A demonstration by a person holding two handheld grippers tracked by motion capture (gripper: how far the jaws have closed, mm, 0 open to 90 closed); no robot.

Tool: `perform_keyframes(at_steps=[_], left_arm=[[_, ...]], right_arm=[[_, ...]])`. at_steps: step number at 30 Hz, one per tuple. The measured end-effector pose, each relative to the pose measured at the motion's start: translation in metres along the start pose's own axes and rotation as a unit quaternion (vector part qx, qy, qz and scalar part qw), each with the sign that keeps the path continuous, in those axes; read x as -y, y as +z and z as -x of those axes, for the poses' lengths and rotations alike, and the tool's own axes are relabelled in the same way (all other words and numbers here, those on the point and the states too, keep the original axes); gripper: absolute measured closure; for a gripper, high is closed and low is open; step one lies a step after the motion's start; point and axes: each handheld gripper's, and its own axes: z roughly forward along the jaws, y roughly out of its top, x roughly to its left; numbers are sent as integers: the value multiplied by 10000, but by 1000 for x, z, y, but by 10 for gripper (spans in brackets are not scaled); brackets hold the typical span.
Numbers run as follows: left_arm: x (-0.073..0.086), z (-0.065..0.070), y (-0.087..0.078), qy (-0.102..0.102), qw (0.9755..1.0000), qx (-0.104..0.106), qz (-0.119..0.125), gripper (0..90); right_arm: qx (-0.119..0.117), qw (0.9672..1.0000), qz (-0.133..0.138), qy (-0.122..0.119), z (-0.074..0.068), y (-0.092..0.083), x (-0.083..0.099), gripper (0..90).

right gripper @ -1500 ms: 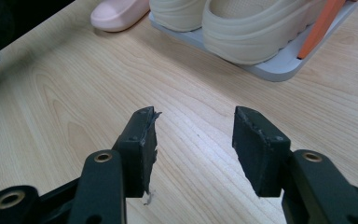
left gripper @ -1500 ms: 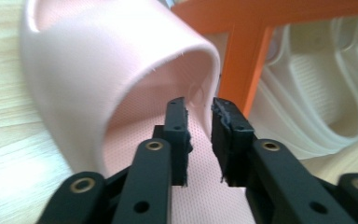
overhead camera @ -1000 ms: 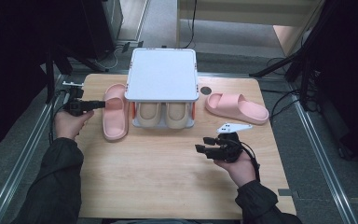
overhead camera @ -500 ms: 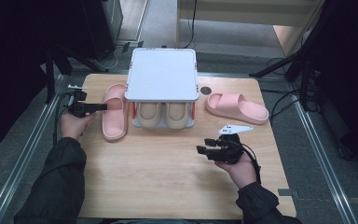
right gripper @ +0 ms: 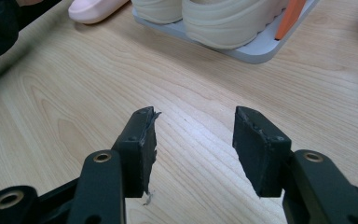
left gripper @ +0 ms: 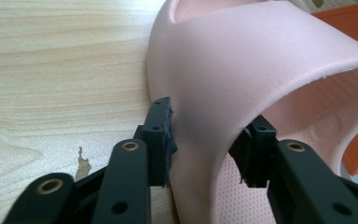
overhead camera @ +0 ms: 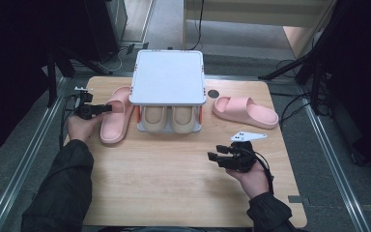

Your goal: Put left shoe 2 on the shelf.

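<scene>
Pink slipper point(left gripper: 242, 70) lies on the table point(overhead camera: 174, 183) just left of the rack point(overhead camera: 168, 77), and your left gripper point(left gripper: 209, 140) has just been closing its jaws across the slipper's strap, one pad outside, one inside, both touching it. Your right gripper point(right gripper: 193, 140) hovers over bare wood, jaws apart, holding nothing.
</scene>
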Motion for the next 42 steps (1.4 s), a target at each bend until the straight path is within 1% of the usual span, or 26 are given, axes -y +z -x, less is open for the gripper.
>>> perform_keyframes(at_steps=[2, 4, 6, 8, 10, 12, 16, 20, 22, 26, 28, 31, 34, 36, 38, 40, 42], left_arm=[[0, 1, -1, 78, 9999, -69, 13, 653], [-1, 1, -2, 84, 9999, -100, 6, 682], [-1, -2, -3, -10, 10000, -75, 0, 698], [-1, -4, -5, -66, 9999, -100, -8, 741], [-1, -7, -6, -164, 9998, -59, -34, 785], [-1, -8, -8, -136, 9999, -92, -42, 814], [-3, -8, -10, -147, 9999, -35, -57, 816], [-4, -9, -13, -276, 9996, 25, -42, 832], [-5, -9, -16, -271, 9996, 53, -3, 833], [-5, -9, -18, -375, 9992, 124, -88, 834], [-6, -9, -18, -407, 9990, 117, -138, 834], [-6, -7, -19, -323, 9992, 107, -192, 831], [-7, -5, -22, -325, 9991, 135, -226, 830], [-7, -5, -24, -301, 9992, 111, -250, 830], [-7, -4, -27, -320, 9991, 92, -264, 829], [-6, -4, -30, -427, 9987, 77, -271, 830], [-6, -5, -33, -491, 9984, 91, -261, 830]], right_arm=[[8, 10000, 0, 8, 0, 0, 0, 498], [10, 10000, 0, 16, 0, 0, 0, 498], [1, 10000, 8, 14, 1, 0, 0, 498], [-2, 10000, 2, 3, 0, 0, 0, 498], [-13, 10000, 1, -8, -1, 0, 0, 498], [-17, 10000, 5, -11, -1, 0, 0, 498], [-7, 10000, 13, -19, 0, 0, 0, 498], [-10, 10000, 12, -20, 0, 0, 0, 498], [-12, 10000, 11, -26, 0, 0, 0, 498], [-23, 10000, 8, -21, 0, 0, 0, 498], [-25, 10000, 0, -17, 0, 1, -1, 498], [-39, 10000, -12, -38, -1, 2, -1, 498], [-60, 10000, -17, -45, -1, 3, -3, 498], [-85, 9999, -25, -77, -1, 4, -4, 498], [-102, 9999, -36, -92, -2, 6, -5, 497], [-139, 9998, -34, -121, -2, 7, -6, 498], [-160, 9997, -37, -163, -2, 9, -7, 498]])
